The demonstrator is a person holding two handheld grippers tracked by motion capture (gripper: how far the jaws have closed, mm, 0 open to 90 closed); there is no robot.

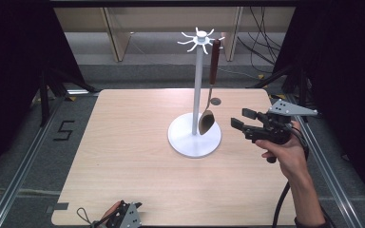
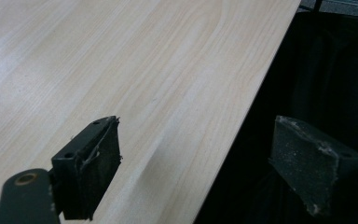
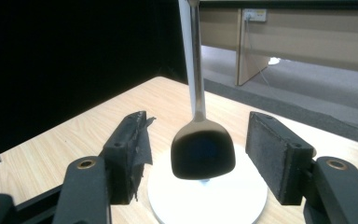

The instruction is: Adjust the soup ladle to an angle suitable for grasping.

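On the counter [image 1: 133,156], towards its middle, a white hook stand [image 1: 198,90] is set on a round white base [image 1: 190,142]; from one hook at its top a spatula [image 1: 210,90] with a reddish-brown handle and a metal blade is hung, upright, the blade [image 3: 203,156] suspended just above the base and beside the pole. Right tongs [image 1: 241,121] are held level at the stand's right, near the blade but apart from it; in the right gripper view the blade is seen framed between the two jaws, which are parted wide, with nothing touched and nothing held. Left tongs [image 1: 123,216] are rested at the near edge of the counter, also parted wide and empty, one jaw seen over the wood and the other past the edge. Step in hand, as judged: the hung spatula is to be approached and grasped. For a sound grip, the jaws should be kept wide until the flat metal is well between the pads [image 3: 275,154], the blade or lower shaft is to be closed on squarely, and swinging is to be avoided, since the utensil hangs free. Whether the handle's loop sits fully on the hook cannot be told. Containers: none on the counter; the stand serves as the sole holder, one hook occupied, the remaining hooks bare.
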